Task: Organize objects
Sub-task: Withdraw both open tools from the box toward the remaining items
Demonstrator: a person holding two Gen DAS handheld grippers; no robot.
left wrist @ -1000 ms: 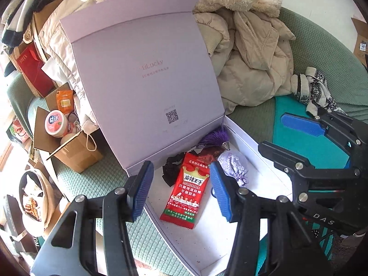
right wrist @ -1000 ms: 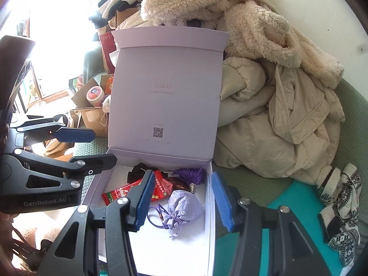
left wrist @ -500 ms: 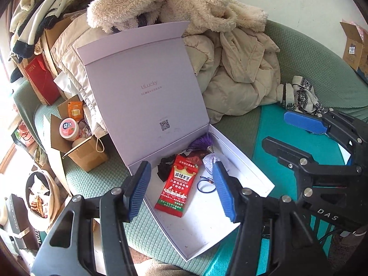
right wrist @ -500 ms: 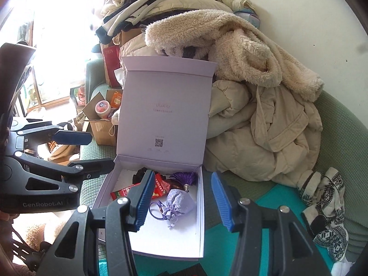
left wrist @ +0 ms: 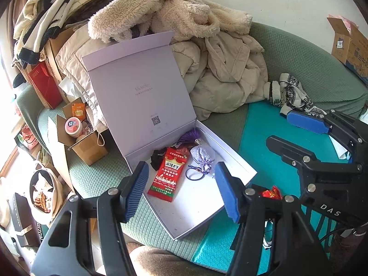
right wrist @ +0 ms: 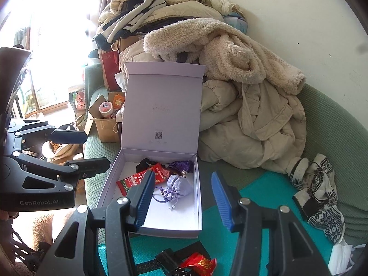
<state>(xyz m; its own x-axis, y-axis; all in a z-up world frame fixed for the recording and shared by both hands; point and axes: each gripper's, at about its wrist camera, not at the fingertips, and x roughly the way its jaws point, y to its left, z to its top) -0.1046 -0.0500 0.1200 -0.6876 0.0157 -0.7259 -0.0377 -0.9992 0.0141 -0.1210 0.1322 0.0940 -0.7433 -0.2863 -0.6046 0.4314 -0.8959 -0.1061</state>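
An open lilac gift box point(left wrist: 197, 209) point(right wrist: 172, 216) lies on the green sofa with its lid point(left wrist: 138, 92) standing upright. Inside lie a red snack packet point(left wrist: 169, 174) point(right wrist: 131, 181), a lilac drawstring pouch point(left wrist: 202, 155) point(right wrist: 178, 185), a purple tassel point(left wrist: 188, 135) point(right wrist: 181, 165) and a black scrunchie point(left wrist: 157, 156). My left gripper point(left wrist: 180, 184) hovers above the box's near end, its jaws opening with nothing between them. My right gripper point(right wrist: 184, 195) hangs open and empty over the box's near right corner. A red wrapped candy point(left wrist: 272, 193) point(right wrist: 200, 262) lies on the teal mat point(left wrist: 257, 128).
A heap of beige coats point(left wrist: 225, 69) leans behind and right of the box. Patterned knitwear point(left wrist: 292, 92) lies on the sofa to the right. To the left sit a small cardboard box with a jar point(left wrist: 85, 138) and a red bag point(left wrist: 43, 85).
Both grippers have drawn back and upward from the box, so it looks smaller and more of the sofa shows. The left jaws stand slightly wider.
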